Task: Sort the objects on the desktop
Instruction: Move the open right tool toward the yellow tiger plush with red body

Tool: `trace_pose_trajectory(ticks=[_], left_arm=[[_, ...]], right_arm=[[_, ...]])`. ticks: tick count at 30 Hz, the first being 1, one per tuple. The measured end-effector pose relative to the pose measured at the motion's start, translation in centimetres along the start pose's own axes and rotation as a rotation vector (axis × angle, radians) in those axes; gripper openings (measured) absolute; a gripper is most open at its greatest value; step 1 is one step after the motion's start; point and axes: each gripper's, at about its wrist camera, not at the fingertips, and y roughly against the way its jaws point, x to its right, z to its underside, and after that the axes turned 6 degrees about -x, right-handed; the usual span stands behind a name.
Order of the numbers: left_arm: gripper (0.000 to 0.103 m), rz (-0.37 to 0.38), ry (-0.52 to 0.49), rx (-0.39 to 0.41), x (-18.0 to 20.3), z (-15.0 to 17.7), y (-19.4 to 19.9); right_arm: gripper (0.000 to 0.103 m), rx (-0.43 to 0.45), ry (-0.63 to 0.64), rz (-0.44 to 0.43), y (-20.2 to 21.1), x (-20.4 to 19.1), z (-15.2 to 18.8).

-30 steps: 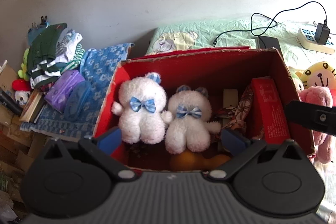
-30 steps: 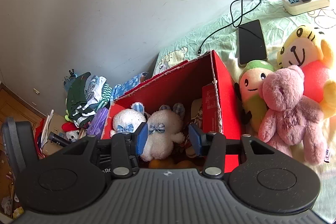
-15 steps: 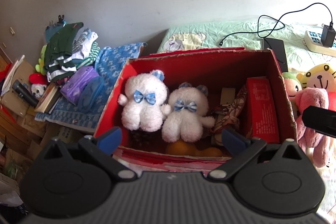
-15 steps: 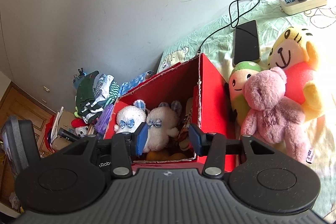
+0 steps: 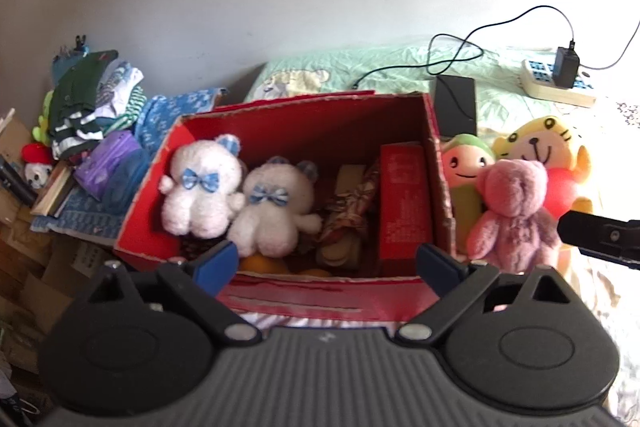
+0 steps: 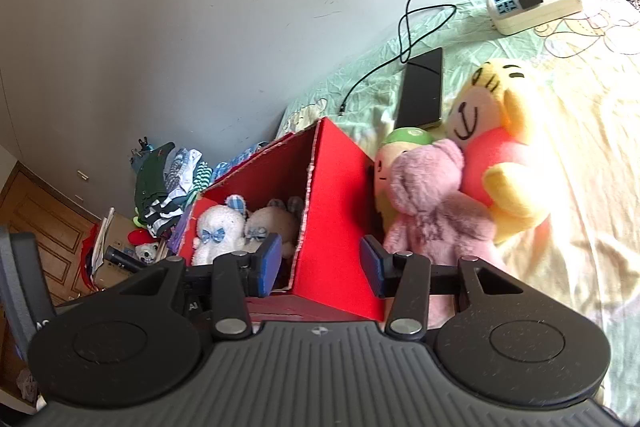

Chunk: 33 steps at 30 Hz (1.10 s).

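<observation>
A red cardboard box [image 5: 440,163] stands on the bed and holds two white plush bears with blue bows [image 5: 202,187] [image 5: 276,209], a red carton [image 5: 404,203] and patterned cloth. My left gripper [image 5: 328,265] is open and empty above the box's near wall. To the box's right lie a pink bear [image 5: 516,211], a green-capped doll [image 5: 466,163] and a yellow tiger plush [image 5: 556,155]. My right gripper [image 6: 320,267] is open and empty over the box's right wall [image 6: 340,219], with the pink bear [image 6: 432,203] just beyond its right finger.
A black phone [image 6: 424,89] on a cable and a white power strip [image 6: 532,3] lie on the green sheet by the wall. Folded clothes [image 5: 96,95], a blue towel and books are piled left of the box. A wooden door [image 6: 36,223] is at far left.
Both grippers have pulled back and up from the box. The right one has also shifted right, so the plush toys beside the box now fill more of its view.
</observation>
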Motion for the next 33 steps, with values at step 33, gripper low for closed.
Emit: trace_pose_trajectory(ticks=[33], left_arm=[[0.1,0.583,-0.056,0.055,13.8,3.9,-2.6]], right_arm=[[0.047,-0.012,-0.105,0.158,4.2,12.5,-2.7]])
